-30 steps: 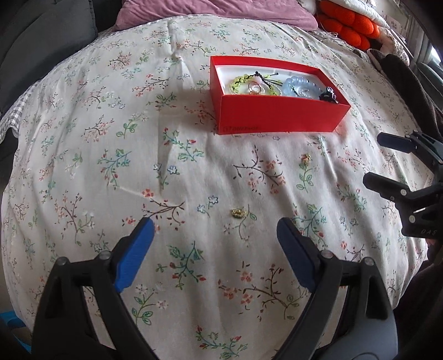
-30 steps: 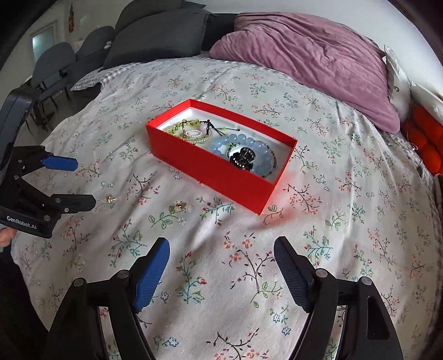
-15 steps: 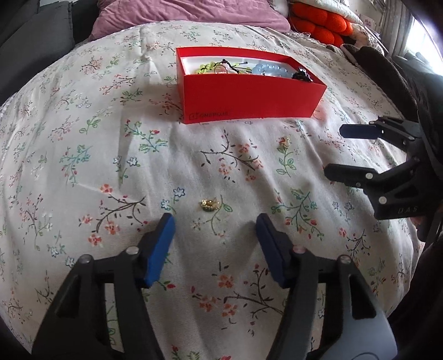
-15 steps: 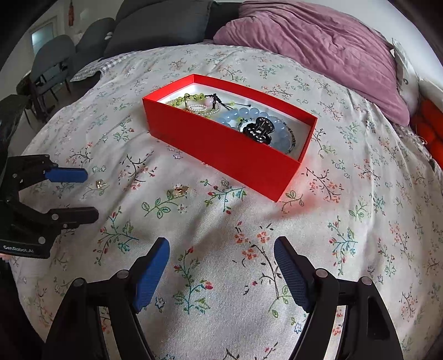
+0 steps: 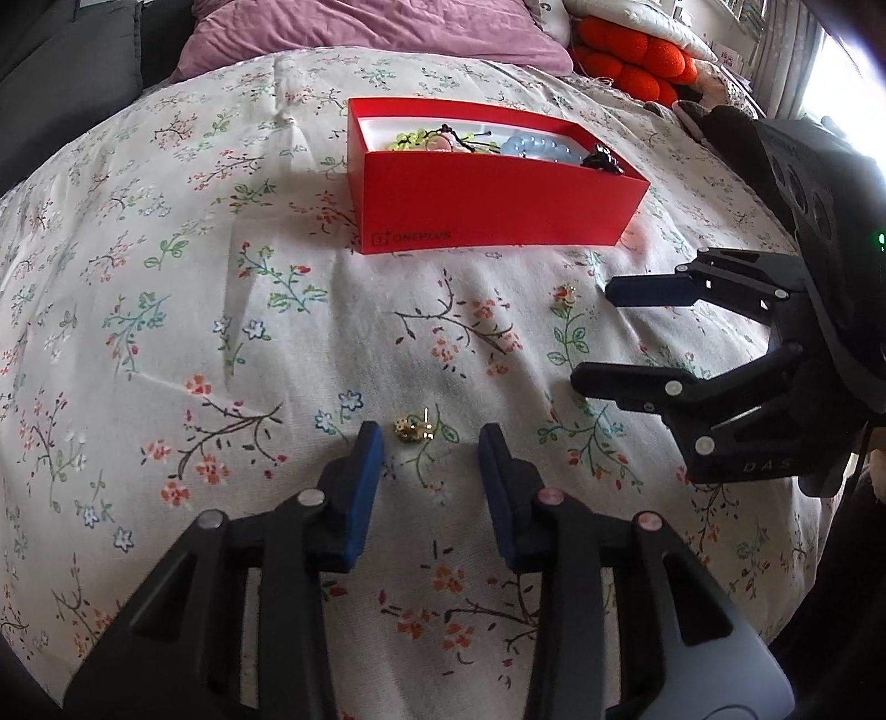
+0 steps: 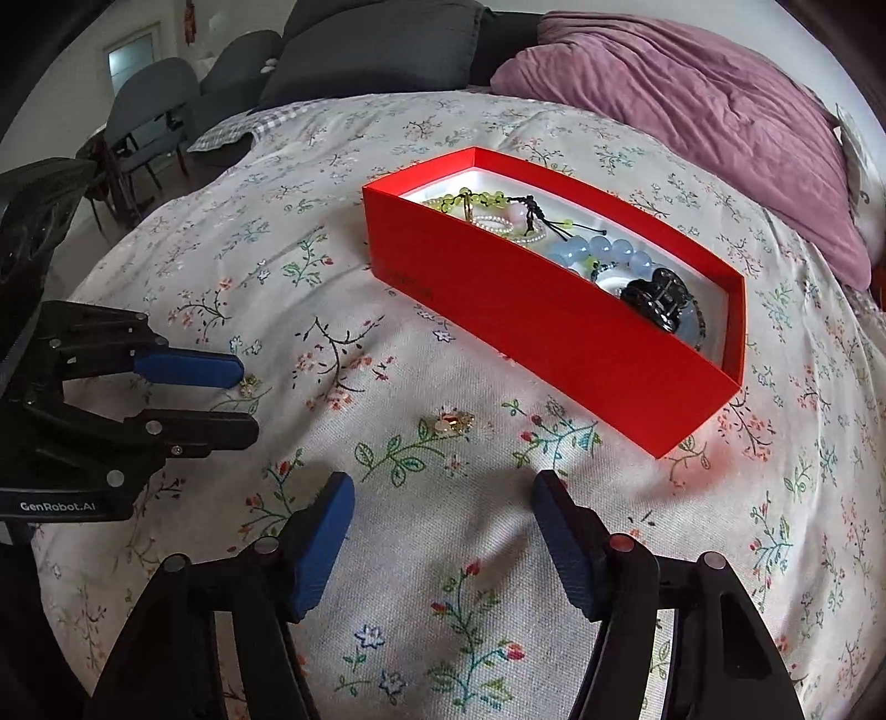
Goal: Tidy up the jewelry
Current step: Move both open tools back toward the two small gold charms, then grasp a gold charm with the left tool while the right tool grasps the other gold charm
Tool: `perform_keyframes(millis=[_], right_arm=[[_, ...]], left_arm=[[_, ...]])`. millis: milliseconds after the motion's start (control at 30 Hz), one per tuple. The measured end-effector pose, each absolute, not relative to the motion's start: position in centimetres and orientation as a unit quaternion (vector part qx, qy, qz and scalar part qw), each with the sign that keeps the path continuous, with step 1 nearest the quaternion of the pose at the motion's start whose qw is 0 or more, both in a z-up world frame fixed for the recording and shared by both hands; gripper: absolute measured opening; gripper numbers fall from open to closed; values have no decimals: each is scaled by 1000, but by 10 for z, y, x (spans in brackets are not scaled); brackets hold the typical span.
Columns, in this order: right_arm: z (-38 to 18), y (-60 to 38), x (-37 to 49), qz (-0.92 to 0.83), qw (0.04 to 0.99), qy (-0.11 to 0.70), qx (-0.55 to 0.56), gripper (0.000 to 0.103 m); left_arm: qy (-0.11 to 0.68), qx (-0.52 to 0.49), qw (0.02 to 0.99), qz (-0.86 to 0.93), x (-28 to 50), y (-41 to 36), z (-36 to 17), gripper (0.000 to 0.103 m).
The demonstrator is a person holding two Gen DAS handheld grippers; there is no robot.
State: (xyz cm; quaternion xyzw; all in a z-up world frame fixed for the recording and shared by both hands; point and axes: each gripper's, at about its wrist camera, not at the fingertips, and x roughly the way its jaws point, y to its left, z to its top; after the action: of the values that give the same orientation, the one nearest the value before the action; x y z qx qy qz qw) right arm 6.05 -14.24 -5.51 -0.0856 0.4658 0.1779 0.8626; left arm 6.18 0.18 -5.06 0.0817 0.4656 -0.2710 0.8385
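Observation:
A red box [image 5: 498,199] on the floral bedspread holds bead bracelets and a black hair clip; it also shows in the right wrist view [image 6: 554,310]. A small gold earring [image 5: 412,429] lies on the spread just ahead of my open left gripper [image 5: 429,437], between its blue fingertips. A second gold earring [image 5: 565,292] lies further off, and shows in the right wrist view [image 6: 454,422] just ahead of my open right gripper [image 6: 443,487]. The first earring [image 6: 247,383] peeks out beside the left gripper [image 6: 241,399] there. The right gripper [image 5: 598,338] shows at the right of the left wrist view.
A purple pillow [image 6: 692,111] lies at the head of the bed, with orange cushions [image 5: 626,61] to its right. Dark grey cushions [image 6: 376,44] and grey chairs [image 6: 155,105] stand beyond the bed's left side.
Both grippers have moved forward and down toward the bedspread. The left jaws have narrowed around the near earring. The right gripper has come close to the second earring.

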Motion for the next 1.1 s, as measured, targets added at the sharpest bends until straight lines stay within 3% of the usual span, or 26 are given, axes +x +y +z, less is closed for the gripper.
perform_keyframes(millis=[167, 467, 633, 833, 1100], right_arm=[[-56, -138, 70, 180, 862, 467, -83, 47], [-56, -136, 79, 172, 864, 467, -73, 29], [-56, -135, 80, 171, 864, 467, -74, 25], [-55, -134, 79, 169, 864, 468, -77, 11], [-51, -135, 77, 171, 862, 470, -78, 8]], left_arm=[[470, 79, 839, -263, 65, 2, -50, 29], [475, 77, 839, -255, 66, 4, -49, 19], [478, 74, 838, -252, 66, 5, -49, 15], [481, 78, 837, -248, 67, 4, -48, 12], [480, 84, 839, -243, 66, 3, -45, 12]])
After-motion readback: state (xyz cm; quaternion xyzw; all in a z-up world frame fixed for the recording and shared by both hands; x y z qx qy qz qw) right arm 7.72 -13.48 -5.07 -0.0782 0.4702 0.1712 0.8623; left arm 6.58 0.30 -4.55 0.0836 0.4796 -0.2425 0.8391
